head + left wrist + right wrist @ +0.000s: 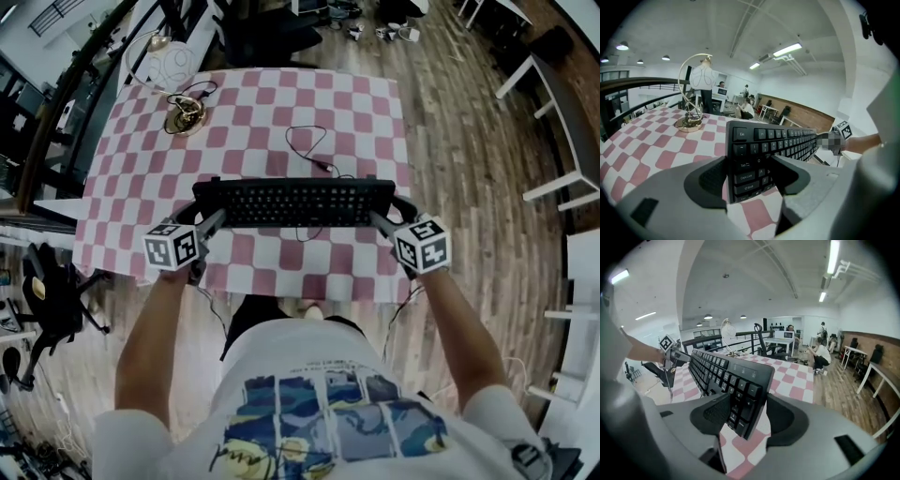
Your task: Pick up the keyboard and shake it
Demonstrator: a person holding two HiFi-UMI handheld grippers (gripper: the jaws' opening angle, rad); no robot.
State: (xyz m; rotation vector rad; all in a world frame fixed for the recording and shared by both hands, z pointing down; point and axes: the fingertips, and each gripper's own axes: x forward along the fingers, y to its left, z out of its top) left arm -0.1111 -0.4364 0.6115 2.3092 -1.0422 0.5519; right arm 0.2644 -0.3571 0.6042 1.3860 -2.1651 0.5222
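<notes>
Printed shirt [328, 417] noted nearest the lens. Beyond it, found left gripper [210, 223] clamped on the left end of the keyboard [295, 202] and right gripper [380, 222] clamped on the right end, pads pressing front and rear edges. Observed keyboard as black, long and flat, keys facing up, number pad at right end, thin black cable [323, 167] trailing from rear. Held across near part of pink-and-white checked table [141, 178], apparently just clear of the cloth. Noted gold-coloured stand [185, 114] near far left corner.
</notes>
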